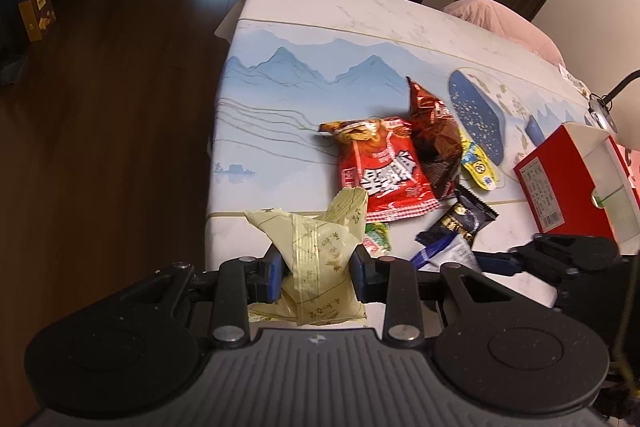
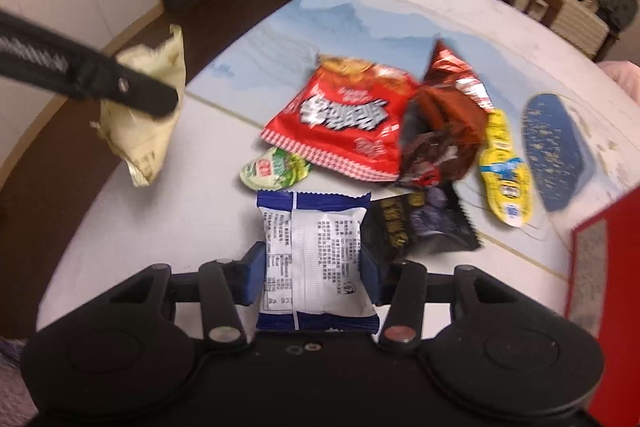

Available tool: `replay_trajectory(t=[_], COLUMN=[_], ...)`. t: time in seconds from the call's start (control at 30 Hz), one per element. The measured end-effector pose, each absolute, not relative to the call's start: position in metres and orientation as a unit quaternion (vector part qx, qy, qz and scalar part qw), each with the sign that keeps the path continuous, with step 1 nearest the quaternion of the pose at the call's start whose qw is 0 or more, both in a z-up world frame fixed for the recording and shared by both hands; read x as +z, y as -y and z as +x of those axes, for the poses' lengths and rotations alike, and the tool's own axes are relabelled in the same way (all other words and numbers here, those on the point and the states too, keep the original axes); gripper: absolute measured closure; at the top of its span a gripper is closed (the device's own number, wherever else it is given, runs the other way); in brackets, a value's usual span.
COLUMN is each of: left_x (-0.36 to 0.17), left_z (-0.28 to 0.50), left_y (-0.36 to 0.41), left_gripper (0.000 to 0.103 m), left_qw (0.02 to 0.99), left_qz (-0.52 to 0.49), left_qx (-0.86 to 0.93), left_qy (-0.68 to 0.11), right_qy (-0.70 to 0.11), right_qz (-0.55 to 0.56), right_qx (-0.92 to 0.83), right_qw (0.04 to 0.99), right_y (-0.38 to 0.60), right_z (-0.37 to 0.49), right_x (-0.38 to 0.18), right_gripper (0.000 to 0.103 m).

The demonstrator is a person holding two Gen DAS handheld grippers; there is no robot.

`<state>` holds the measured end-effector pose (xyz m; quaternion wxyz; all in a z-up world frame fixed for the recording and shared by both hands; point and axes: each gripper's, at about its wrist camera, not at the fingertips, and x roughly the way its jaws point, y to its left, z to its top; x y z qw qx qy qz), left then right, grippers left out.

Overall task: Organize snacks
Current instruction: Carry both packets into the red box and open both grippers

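In my left gripper [image 1: 316,275] I have the pale yellow packet [image 1: 320,259] clamped across its middle, blue pads pressing in from both sides, its crimped top ears standing up ahead of the fingers; seen from my other hand it hangs clear above the table [image 2: 192,227], off to the far left. I judge it light and puffy, film that crumples rather than resists, so a squeeze at the waist is enough and a harder one would only crush what is inside. Ahead of that gripper and a little right lies the red chip bag [image 1: 380,171], the largest thing in the heap, air-filled and slick, best taken by a sealed edge. Partly under its near edge sits the small green round pack [image 2: 276,167]. My right gripper [image 2: 314,275] has the white-and-blue packet [image 2: 316,251] between its fingers, label side up; the pads sit against its two long sides and it looks gripped, though it seems to lie flat on the table, so I would not swear to how firm the hold is. It looks flat, soft and light; the middle is the right place. Just right of it is the black packet [image 2: 424,227], beyond that the dark red foil bag [image 2: 444,123], crinkly and slippery, then the yellow pack [image 2: 506,175]. Farthest right stands the red box [image 1: 576,179], open, probably where these go.
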<state>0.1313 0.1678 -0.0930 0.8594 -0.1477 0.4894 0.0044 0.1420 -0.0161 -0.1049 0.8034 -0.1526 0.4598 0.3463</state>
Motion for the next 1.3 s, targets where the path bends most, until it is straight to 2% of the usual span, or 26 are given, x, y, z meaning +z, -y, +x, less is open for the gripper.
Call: replay_trajectory(t=[0.57, 0.97, 1.3], left_x=[-0.03, 0.002, 0.005], left_z=[0.144, 0.173, 0.206], left_y=[-0.082, 0.019, 0.109], left_gripper=[0.07, 0.07, 0.07], left_qw=[0.877, 0.886, 0.879], left_qz=[-0.112, -0.067, -0.033], left_qx=[-0.066, -0.113, -0.134], left_qy=[-0.463, -0.444, -0.456], right_qy=[-0.406, -0.392, -0.401], right_qz=[-0.049, -0.02, -0.007], right_qx=[0.282, 0.234, 0.198], right_qw=[0.868, 0.889, 0.894], right_y=[0.13, 0.226, 0.303], right_z=[0.136, 0.155, 0.187], right_x=[-0.018, -0.012, -0.03], right_gripper=[0.056, 0.056, 0.055])
